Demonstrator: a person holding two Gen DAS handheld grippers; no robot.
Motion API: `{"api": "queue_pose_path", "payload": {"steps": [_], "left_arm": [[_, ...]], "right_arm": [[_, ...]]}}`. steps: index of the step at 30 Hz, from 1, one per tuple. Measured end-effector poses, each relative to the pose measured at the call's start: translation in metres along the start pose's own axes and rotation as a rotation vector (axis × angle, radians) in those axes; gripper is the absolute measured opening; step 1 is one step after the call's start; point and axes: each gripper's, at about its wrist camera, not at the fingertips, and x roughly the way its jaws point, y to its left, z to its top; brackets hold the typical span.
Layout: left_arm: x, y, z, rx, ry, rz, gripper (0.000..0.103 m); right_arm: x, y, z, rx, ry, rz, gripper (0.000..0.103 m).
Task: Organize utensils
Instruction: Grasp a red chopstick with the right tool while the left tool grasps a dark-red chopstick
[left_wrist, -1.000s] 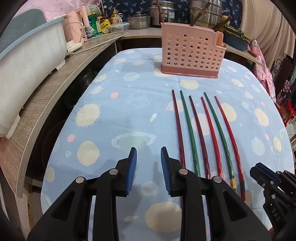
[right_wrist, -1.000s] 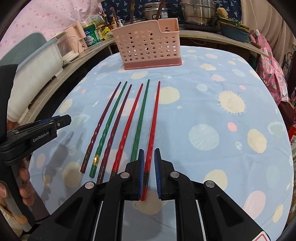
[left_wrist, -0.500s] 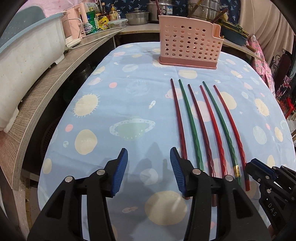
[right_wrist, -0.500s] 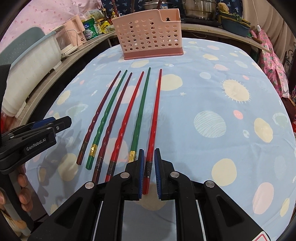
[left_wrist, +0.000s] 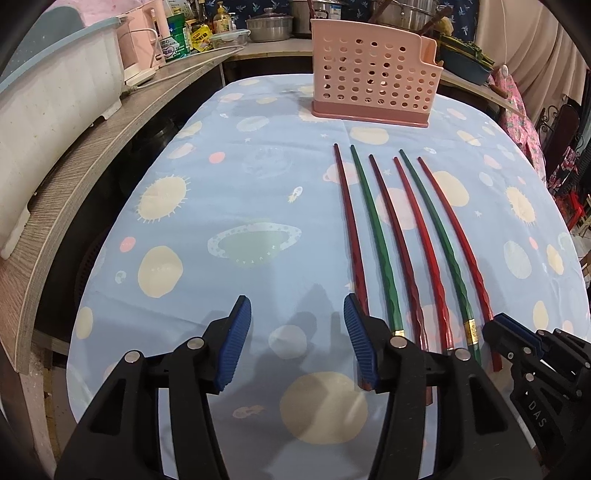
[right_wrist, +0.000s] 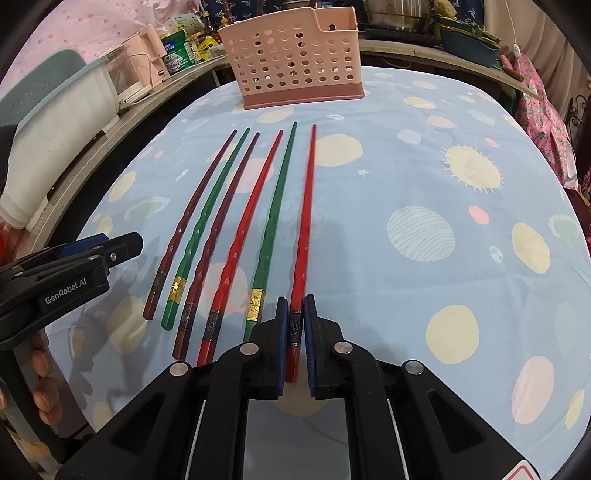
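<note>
Your right gripper (right_wrist: 294, 328) straddled the outermost red chopstick (right_wrist: 306, 206) at its butt, not quite clamped; its length ran straight ahead toward the pink basket (right_wrist: 295, 59). Your left gripper (left_wrist: 297, 341) gaped wide.

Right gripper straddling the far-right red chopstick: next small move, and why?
Probably close the right gripper fully on the rightmost red chopstick and lift its handle end. The jaws bracket the banded handle with narrow gaps visible either side, and the stick lies flat on the tablecloth. The left gripper hangs open, holding nothing; the pink basket waits beyond the tips.
</note>
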Motion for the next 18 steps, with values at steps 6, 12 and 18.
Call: {"api": "queue_pose_path", "payload": {"steps": [6,12,18], "left_arm": [[0.002,-0.003,-0.005,0.010,0.016,-0.016,0.051],[0.003,-0.007,-0.013,0.016,0.040,-0.044,0.051],[0.005,-0.015,-0.020,0.038,0.054,-0.066,0.051]], "right_arm": [[-0.002,-0.005,0.000,0.008,-0.002,-0.014,0.007],[-0.005,-0.016,-0.001,0.036,-0.010,-0.036,0.007],[-0.006,-0.022,0.000,0.047,-0.012,-0.041,0.007]]}}
